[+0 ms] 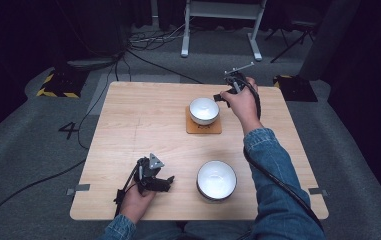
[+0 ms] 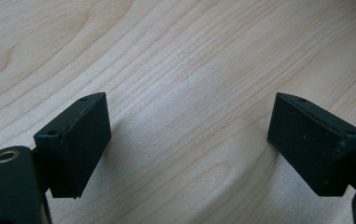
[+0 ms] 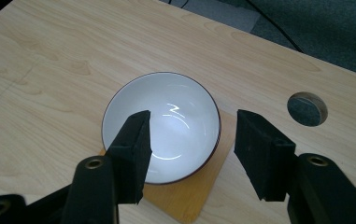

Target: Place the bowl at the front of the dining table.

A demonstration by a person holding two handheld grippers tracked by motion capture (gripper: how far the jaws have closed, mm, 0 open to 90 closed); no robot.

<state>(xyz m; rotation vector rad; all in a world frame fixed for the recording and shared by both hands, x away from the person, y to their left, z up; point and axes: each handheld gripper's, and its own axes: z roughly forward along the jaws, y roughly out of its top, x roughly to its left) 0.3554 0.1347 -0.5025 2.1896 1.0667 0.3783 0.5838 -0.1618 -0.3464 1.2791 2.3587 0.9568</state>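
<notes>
A white bowl (image 1: 203, 110) (image 3: 164, 121) stands on a square wooden coaster (image 1: 204, 127) (image 3: 190, 193) toward the back of the table. My right gripper (image 1: 218, 97) (image 3: 192, 149) hovers open at the bowl's right rim; one jaw is over the inside, the other outside, neither visibly touching. A second white bowl (image 1: 216, 179) rests near the front edge. Left of that bowl, my left gripper (image 1: 167, 181) (image 2: 187, 149) lies low on the table, open, with bare wood between its jaws.
The light wooden table (image 1: 138, 125) has a round cable hole (image 3: 307, 108) beyond the coaster. Cables trail off the left side across the grey floor, and a white desk frame (image 1: 223, 25) stands behind the table.
</notes>
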